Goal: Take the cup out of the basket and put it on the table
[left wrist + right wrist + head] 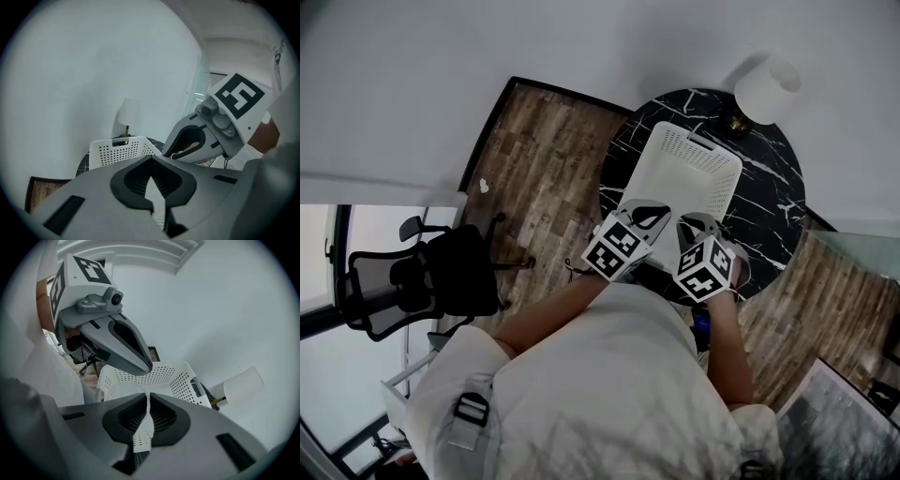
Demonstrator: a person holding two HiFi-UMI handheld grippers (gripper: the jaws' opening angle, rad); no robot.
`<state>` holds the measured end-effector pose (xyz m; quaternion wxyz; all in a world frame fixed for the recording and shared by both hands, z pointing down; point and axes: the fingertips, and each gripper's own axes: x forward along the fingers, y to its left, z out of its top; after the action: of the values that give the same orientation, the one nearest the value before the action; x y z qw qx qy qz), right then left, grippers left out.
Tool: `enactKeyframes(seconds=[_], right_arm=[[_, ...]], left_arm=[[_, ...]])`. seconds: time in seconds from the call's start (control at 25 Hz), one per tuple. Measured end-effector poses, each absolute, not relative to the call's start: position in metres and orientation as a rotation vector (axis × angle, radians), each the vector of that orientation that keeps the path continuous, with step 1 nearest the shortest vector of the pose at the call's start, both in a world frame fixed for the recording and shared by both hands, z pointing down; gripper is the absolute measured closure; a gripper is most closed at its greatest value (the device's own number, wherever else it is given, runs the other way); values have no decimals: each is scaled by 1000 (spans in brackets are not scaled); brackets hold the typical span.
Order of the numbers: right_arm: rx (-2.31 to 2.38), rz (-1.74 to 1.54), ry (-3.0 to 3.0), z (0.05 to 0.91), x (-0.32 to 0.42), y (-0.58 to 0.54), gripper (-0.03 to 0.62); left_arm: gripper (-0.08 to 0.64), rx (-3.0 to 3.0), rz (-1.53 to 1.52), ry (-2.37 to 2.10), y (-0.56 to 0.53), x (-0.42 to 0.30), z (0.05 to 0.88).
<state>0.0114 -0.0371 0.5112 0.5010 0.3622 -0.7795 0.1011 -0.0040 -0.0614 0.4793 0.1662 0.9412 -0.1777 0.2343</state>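
Office chair sits well left of the white basket. Left claw is at the basket's near rim, pressed together, empty. Right claw is just beside it, same rim, also closed on nothing (thin slit only). The basket sits on the round black desk; I can't make out the cup inside. Lamp stands beyond the basket's far right corner.

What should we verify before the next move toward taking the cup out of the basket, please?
1. Cup located: cannot tell; no view shows it inside the basket.
2. Left gripper ready to grasp: not ok; jaws together, empty.
3. Right gripper ready to grasp: not ok; jaws together, empty.
4. Grippers near the basket: ok; both sit at its near rim.
5. Bare table spot for the cup: ok; free marble beside the basket, lamp at the far edge.
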Motion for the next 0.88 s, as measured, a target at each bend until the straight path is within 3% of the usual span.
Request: enactKeyframes(seconds=[0.88], right_arm=[[962, 238, -1849, 490, 40, -25, 568]], left_arm=[[554, 2713, 673, -446, -45, 21, 475]])
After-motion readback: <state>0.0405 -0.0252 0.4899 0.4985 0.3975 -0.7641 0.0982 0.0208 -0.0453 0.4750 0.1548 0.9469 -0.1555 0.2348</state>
